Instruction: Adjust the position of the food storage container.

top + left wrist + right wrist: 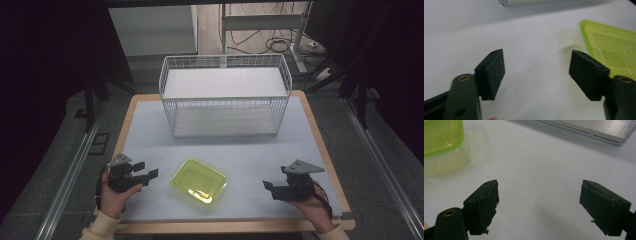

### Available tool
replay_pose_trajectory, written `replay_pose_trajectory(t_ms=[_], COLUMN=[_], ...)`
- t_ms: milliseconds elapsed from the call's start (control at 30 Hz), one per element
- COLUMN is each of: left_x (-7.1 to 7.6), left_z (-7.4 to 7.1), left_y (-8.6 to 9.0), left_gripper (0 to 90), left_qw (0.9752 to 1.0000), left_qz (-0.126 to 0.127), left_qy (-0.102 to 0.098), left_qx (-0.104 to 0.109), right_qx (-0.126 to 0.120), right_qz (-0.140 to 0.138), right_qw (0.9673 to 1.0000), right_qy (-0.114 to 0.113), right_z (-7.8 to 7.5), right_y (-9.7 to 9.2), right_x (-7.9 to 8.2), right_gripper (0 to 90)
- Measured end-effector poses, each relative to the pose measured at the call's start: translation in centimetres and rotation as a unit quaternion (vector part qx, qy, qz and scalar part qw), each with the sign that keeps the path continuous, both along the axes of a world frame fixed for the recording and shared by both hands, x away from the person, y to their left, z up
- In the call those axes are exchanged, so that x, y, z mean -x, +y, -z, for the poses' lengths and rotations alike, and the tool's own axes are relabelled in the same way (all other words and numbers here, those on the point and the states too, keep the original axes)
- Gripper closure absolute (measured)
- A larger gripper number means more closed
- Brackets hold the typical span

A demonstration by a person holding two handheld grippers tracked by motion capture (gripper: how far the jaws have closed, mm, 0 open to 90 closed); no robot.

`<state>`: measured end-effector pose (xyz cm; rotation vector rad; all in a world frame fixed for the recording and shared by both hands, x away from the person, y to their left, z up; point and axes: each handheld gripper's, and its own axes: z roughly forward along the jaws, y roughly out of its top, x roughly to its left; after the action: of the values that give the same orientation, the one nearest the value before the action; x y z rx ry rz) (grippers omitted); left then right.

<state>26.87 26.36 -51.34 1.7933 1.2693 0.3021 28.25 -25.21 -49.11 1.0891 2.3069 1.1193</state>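
A yellow-green lidded plastic container point(198, 180) lies flat on the white tabletop point(240, 150), near the front and between my two hands. My left gripper point(146, 169) rests at the container's left, jaws wide apart and empty; in the left gripper view point(537, 72) the container point(611, 47) lies just past the right jaw. My right gripper point(270, 189) sits off to the container's right, also open and empty. In the right gripper view point(539, 205) the container point(442, 138) shows at the upper left.
A white wire basket point(225, 95) stands at the back middle of the table; its base edge point(589, 128) shows in the right gripper view. Wooden table edges, metal rails and dark floor flank both sides.
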Motion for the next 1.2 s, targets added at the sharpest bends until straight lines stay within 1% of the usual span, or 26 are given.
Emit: replay_pose_trajectory(t_ms=[33, 67, 133, 200, 233, 267, 300, 367, 400, 433, 467, 500, 633, 667, 700, 733, 767, 833, 867, 967, 1000, 1033, 1067, 1100, 1167, 1200], left_x=[0.2, 0.2, 0.5, 0.7, 0.7, 1.0, 1.1, 1.3, 1.5, 1.5, 1.7, 1.8, 2.2, 2.2, 2.5, 2.5, 2.6, 2.8, 2.8, 3.5, 3.5, 3.6, 4.0, 4.0, 4.3, 4.4], left_z=[-0.5, -0.5, -1.3, -1.8, -1.8, -2.3, -2.4, -2.6, -3.0, -3.0, -3.1, -3.3, -3.1, -3.1, -3.0, -3.0, -2.9, -2.8, -2.8, -2.5, -2.5, -2.4, -2.2, -2.2, -1.8, -1.7], left_y=[0.3, 0.3, 0.5, 0.3, 0.3, -0.2, -0.4, -0.7, -1.3, -1.3, -1.7, -2.4, -4.0, -4.0, -4.6, -4.6, -5.1, -5.6, -5.6, -6.7, -6.7, -7.1, -7.9, -7.9, -9.0, -9.3], left_gripper=[42.2, 49.5, 69.8, 82.3, 87.5, 89.6, 89.8, 89.9, 90.0, 90.0, 90.0, 90.0, 89.9, 89.9, 89.9, 89.8, 89.8, 89.9, 89.8, 89.8, 89.8, 89.8, 89.8, 89.8, 89.8, 89.8], left_qw=[0.9999, 0.9999, 0.9995, 0.9992, 0.9992, 0.9988, 0.9983, 0.9979, 0.9969, 0.9969, 0.9962, 0.9947, 0.9912, 0.9912, 0.9891, 0.9891, 0.9867, 0.9857, 0.9857, 0.9816, 0.9816, 0.9804, 0.9781, 0.9781, 0.9736, 0.9727], left_qz=[0.01, 0.01, 0.023, 0.036, 0.036, 0.048, 0.057, 0.064, 0.076, 0.076, 0.085, 0.1, 0.13, 0.13, 0.146, 0.146, 0.162, 0.169, 0.169, 0.191, 0.191, 0.197, 0.208, 0.208, 0.227, 0.23], left_qy=[-0.002, -0.002, -0.002, -0.004, -0.004, -0.009, -0.012, -0.014, -0.018, -0.018, -0.02, -0.022, -0.016, -0.016, -0.013, -0.013, -0.007, -0.006, -0.006, -0.001, -0.001, 0.001, 0.003, 0.003, 0.007, 0.01], left_qx=[0.011, 0.011, 0.021, 0.018, 0.018, 0.006, 0.002, 0.0, -0.004, -0.004, -0.007, -0.009, -0.014, -0.014, -0.01, -0.01, 0.007, 0.005, 0.005, -0.002, -0.002, -0.005, -0.015, -0.015, -0.028, -0.031], right_qx=[0.0, 0.0, -0.002, -0.002, -0.002, -0.002, -0.002, -0.001, -0.001, -0.001, -0.001, -0.001, -0.002, -0.002, -0.002, -0.002, -0.001, -0.002, -0.001, -0.001, 0.0, 0.0, 0.001, 0.001, 0.001, 0.002], right_qz=[0.001, 0.001, 0.004, 0.006, 0.006, 0.007, 0.008, 0.008, 0.008, 0.008, 0.008, 0.008, 0.01, 0.01, 0.012, 0.012, 0.012, 0.012, 0.011, 0.01, 0.01, 0.01, 0.011, 0.011, 0.01, 0.009], right_qw=[1.0, 1.0, 1.0, 1.0, 1.0, 1.0, 1.0, 1.0, 1.0, 1.0, 1.0, 1.0, 0.9999, 0.9999, 0.9999, 0.9999, 0.9999, 0.9999, 0.9999, 0.9999, 0.9999, 0.9999, 0.9999, 0.9999, 0.9999, 0.9999], right_qy=[0.0, 0.0, 0.001, 0.003, 0.003, 0.003, 0.003, 0.003, 0.003, 0.003, 0.004, 0.004, 0.006, 0.006, 0.007, 0.007, 0.006, 0.006, 0.005, 0.006, 0.007, 0.007, 0.007, 0.007, 0.008, 0.008], right_z=[0.0, 0.0, 0.1, 0.1, 0.1, 0.2, 0.2, 0.2, 0.2, 0.2, 0.2, 0.3, 0.4, 0.4, 0.4, 0.4, 0.4, 0.3, 0.3, 0.4, 0.4, 0.4, 0.5, 0.5, 0.5, 0.4], right_y=[0.0, 0.0, -0.1, -0.2, -0.2, -0.3, -0.3, -0.3, -0.3, -0.3, -0.4, -0.4, -0.5, -0.5, -0.5, -0.5, -0.5, -0.5, -0.5, -0.5, -0.5, -0.5, -0.6, -0.6, -0.5, -0.4], right_x=[0.0, 0.0, -0.2, -0.2, -0.2, -0.2, -0.2, -0.2, -0.3, -0.3, -0.3, -0.3, -0.5, -0.5, -0.5, -0.5, -0.4, -0.4, -0.4, -0.4, -0.4, -0.4, -0.5, -0.5, -0.4, -0.4], right_gripper=[15.8, 15.8, 15.8, 15.8, 15.8, 15.8, 15.8, 15.9, 15.8, 15.8, 15.8, 15.8, 15.8, 15.8, 15.8, 15.8, 15.8, 15.8, 15.8, 15.8, 15.8, 15.8, 15.8, 15.8, 15.8, 15.8])
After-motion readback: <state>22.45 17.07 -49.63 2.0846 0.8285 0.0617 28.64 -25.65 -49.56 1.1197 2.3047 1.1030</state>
